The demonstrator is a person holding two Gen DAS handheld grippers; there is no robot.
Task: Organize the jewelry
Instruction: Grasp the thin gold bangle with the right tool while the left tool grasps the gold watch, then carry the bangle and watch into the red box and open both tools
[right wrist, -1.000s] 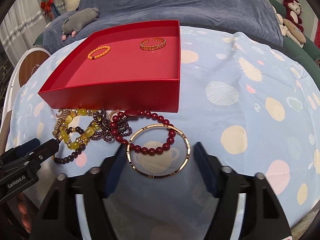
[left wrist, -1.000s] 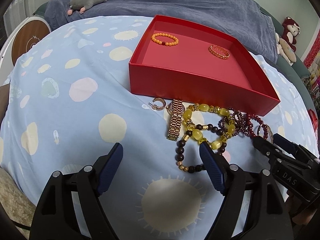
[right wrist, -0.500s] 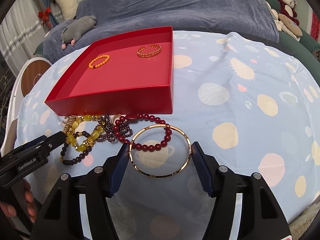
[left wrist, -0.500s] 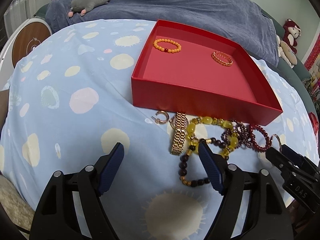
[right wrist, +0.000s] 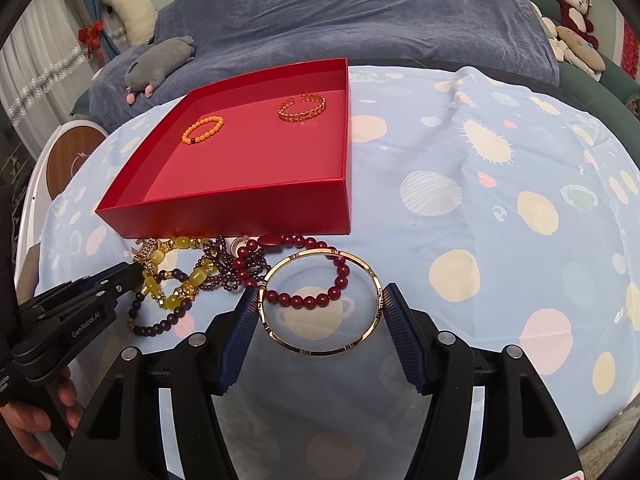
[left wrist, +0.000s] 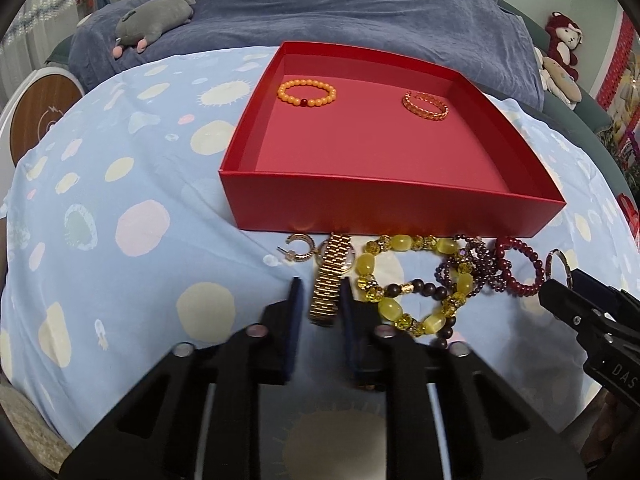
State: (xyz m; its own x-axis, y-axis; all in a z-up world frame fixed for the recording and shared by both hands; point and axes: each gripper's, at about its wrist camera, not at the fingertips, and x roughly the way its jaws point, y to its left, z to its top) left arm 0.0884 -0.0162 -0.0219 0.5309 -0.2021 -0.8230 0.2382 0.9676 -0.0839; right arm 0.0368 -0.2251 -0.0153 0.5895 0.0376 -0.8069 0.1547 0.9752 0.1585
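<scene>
Right gripper point(right wrist: 320, 300) open, 2 blue pads flanking gold bangle point(right wrist: 320, 303) on spotted cloth point(right wrist: 480, 208). Red bead bracelet point(right wrist: 308, 276) overlaps bangle. Red box point(right wrist: 240, 216) holds orange bracelet point(right wrist: 203, 129), gold cuff point(right wrist: 302, 108).

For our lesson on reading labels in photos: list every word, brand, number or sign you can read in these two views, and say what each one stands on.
"GenRoboLAI": white print on the black body of the left gripper, right wrist view.
"DAS": on the black body of the right gripper, left wrist view; cut off at the frame edge.
The gold watch shows no readable text. Nothing else legible.
</scene>
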